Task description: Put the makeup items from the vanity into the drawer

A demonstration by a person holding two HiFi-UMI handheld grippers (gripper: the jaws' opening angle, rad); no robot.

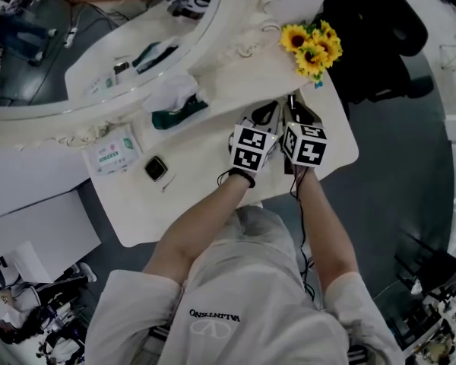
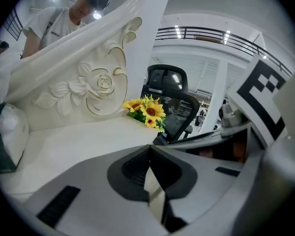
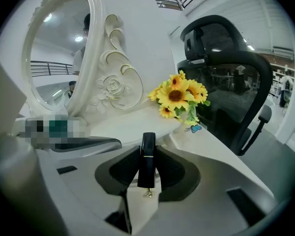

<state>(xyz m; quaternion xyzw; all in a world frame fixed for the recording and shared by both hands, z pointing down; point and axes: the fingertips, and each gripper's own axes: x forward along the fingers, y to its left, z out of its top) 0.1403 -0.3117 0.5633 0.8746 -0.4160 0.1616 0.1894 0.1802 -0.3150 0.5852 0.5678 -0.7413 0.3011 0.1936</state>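
My right gripper (image 3: 147, 156) is shut on a slim black lipstick tube (image 3: 148, 149) with a thin gold band. The tube stands upright between the pads, above the white vanity top (image 3: 132, 124). My left gripper (image 2: 148, 156) has its jaws together with nothing between them. In the head view both grippers sit side by side over the right part of the vanity, the left gripper (image 1: 266, 116) beside the right gripper (image 1: 299, 111). A small square compact (image 1: 156, 168) and a pack of wipes (image 1: 114, 152) lie on the left part of the top. No drawer shows.
A bunch of sunflowers (image 1: 313, 48) stands at the vanity's far right corner, just beyond the grippers. A green box with white tissue (image 1: 178, 109) lies by the carved mirror frame (image 1: 235, 48). A black mesh office chair (image 3: 231, 82) stands right of the vanity.
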